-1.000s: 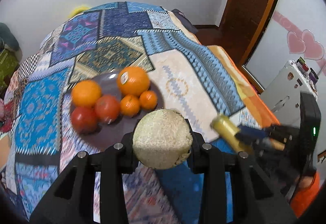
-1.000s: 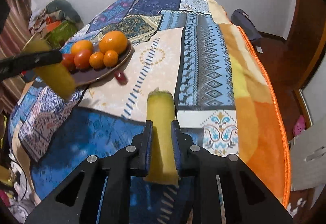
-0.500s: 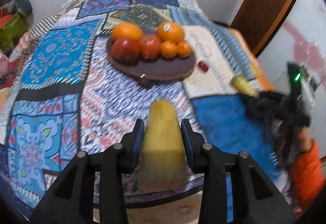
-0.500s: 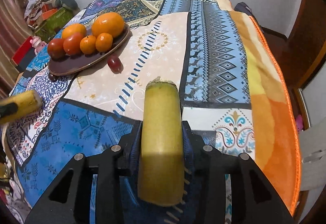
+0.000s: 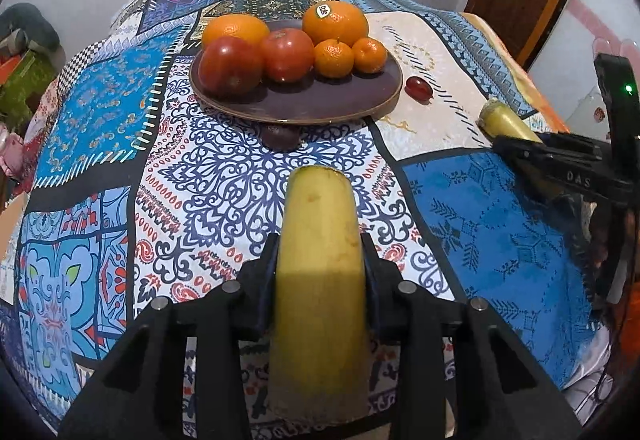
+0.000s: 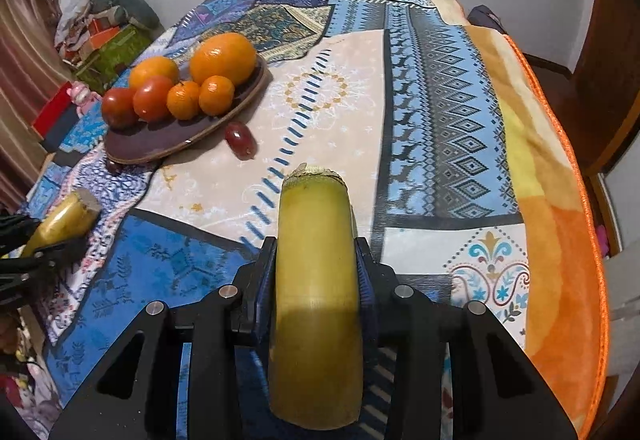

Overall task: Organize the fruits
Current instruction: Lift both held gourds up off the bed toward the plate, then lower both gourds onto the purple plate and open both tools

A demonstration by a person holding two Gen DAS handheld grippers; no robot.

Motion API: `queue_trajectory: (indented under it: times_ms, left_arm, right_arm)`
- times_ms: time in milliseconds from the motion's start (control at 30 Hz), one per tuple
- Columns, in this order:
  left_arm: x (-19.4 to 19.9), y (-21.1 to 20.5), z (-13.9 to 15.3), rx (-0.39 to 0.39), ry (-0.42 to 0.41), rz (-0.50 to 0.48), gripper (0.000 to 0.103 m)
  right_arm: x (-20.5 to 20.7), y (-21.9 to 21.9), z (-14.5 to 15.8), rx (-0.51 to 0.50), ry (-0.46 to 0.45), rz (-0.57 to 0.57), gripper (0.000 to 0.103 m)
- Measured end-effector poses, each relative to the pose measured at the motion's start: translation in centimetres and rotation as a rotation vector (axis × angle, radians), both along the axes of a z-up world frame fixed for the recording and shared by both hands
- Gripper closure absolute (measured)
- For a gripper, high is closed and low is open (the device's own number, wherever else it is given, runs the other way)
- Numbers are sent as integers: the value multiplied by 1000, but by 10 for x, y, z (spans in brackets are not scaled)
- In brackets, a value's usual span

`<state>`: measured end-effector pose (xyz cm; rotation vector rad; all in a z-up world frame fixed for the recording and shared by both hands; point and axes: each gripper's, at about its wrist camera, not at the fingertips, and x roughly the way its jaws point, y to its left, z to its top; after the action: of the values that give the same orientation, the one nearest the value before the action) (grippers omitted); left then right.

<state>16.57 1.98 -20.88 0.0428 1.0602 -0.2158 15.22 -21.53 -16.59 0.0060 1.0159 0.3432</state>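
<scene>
A banana piece (image 5: pixel 320 280) is being clamped by the left gripper (image 5: pixel 320 264), now lower and nearer the patchwork bedspread (image 5: pixel 224 168); another banana piece (image 6: pixel 316 280) is being clamped by the right gripper (image 6: pixel 316 272), its jaws having just closed slightly. A fruit plate (image 5: pixel 320 104) and a grape (image 5: pixel 418 88) are lying ahead.

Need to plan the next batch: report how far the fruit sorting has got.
Done: oranges and tomatoes sit on the plate. In hand: the left gripper clamps one yellow piece, the right gripper another. Left: both pieces and the red grape on the cloth beside the plate.
</scene>
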Motion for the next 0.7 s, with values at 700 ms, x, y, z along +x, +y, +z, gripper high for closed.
queue_trajectory:
  times_ms: [700]
  left_arm:
    - [55,27,75,-82,-183,96,66]
  right_arm:
    - [33,81,57,94,-158,169,69]
